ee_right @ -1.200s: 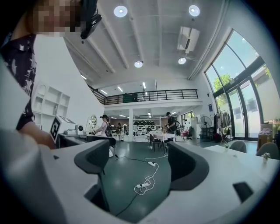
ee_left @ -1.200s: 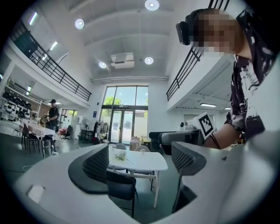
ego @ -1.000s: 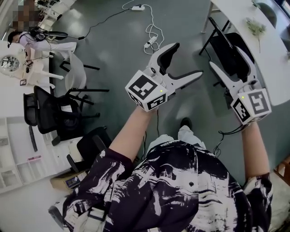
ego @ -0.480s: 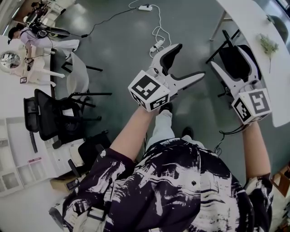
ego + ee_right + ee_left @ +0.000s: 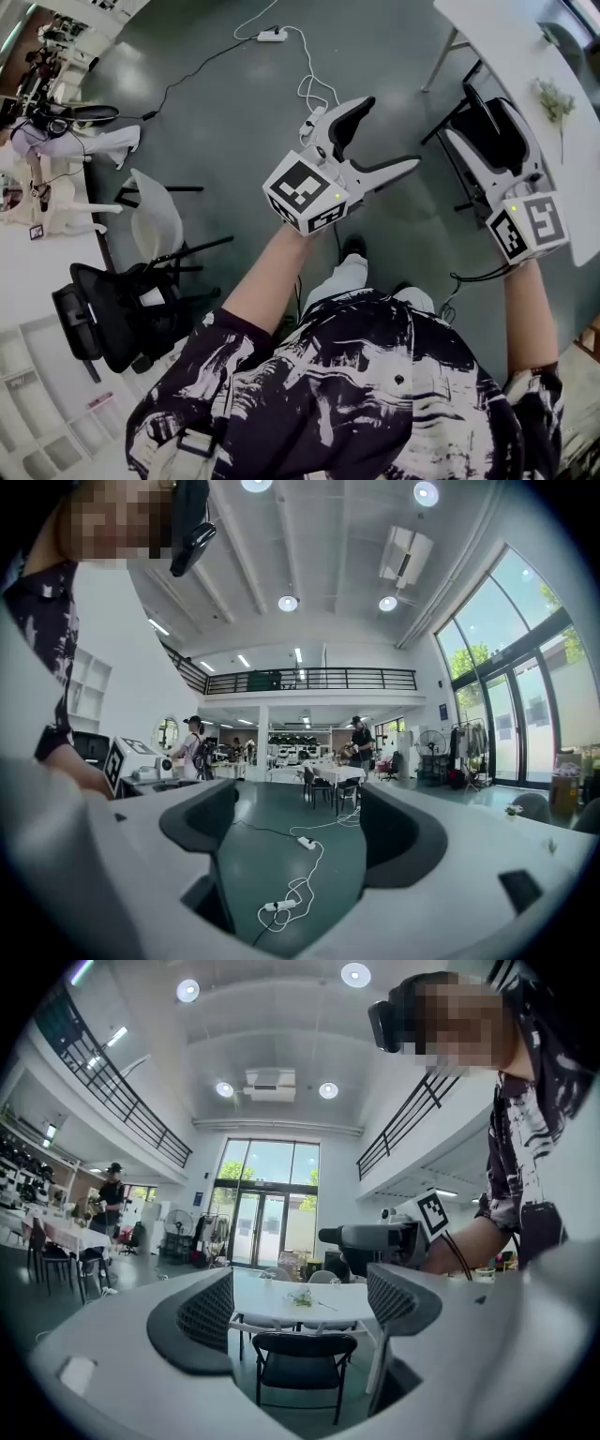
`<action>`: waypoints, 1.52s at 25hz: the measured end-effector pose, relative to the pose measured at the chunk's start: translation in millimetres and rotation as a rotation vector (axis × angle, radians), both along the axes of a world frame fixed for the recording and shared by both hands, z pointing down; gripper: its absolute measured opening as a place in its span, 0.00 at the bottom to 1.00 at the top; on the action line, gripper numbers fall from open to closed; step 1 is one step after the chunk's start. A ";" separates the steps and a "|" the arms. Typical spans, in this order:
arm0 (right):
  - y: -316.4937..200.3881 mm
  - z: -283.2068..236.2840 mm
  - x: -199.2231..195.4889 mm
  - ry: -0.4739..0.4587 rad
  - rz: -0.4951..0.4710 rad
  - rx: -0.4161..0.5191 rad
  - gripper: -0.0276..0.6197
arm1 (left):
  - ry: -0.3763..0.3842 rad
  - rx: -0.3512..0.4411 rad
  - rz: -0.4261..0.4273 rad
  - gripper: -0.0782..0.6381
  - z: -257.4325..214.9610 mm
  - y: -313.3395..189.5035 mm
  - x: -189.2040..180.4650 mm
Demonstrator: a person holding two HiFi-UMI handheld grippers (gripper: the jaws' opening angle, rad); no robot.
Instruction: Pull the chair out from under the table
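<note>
A black folding chair (image 5: 487, 131) stands tucked under a white table (image 5: 511, 47) at the head view's top right. My right gripper (image 5: 480, 120) hovers open just above the chair, touching nothing. My left gripper (image 5: 386, 134) is open in mid-air left of it, over the grey floor. In the left gripper view the chair (image 5: 300, 1365) and table (image 5: 305, 1305) show straight ahead between the open jaws of the left gripper (image 5: 298, 1307), some way off. The right gripper (image 5: 300, 829) faces away from the chair, with only floor and cables between its jaws.
Power strips with white cables (image 5: 314, 86) lie on the floor ahead. A white chair (image 5: 155, 220) and a black office chair (image 5: 117, 309) stand at the left beside white desks where a person (image 5: 37, 131) sits. A green sprig (image 5: 555, 98) lies on the table.
The person has stepped forward and the head view has swung a little. Both grippers stay open and keep about the same pose, the right one still over the chair.
</note>
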State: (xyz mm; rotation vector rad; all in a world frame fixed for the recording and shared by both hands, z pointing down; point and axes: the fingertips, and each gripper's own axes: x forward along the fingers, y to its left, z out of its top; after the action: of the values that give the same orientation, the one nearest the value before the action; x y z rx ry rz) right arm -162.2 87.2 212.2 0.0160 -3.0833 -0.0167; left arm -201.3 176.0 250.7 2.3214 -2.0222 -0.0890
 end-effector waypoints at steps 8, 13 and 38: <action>-62.0 10.4 -6.7 -0.005 0.148 -0.028 0.67 | -0.031 -0.009 0.118 0.70 3.0 -70.5 -36.8; -112.4 16.3 24.1 -0.012 0.215 -0.046 0.67 | -0.070 -0.033 0.208 0.70 -4.4 -132.1 -16.5; -276.0 211.8 99.8 0.579 0.549 0.136 0.67 | -0.494 -0.219 0.988 0.70 156.4 -358.4 24.1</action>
State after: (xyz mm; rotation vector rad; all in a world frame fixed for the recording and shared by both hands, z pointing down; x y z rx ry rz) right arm -62.4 -188.8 424.0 0.7186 -2.4014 -0.1712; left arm -177.2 -182.5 407.1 3.0484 -0.6831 0.7534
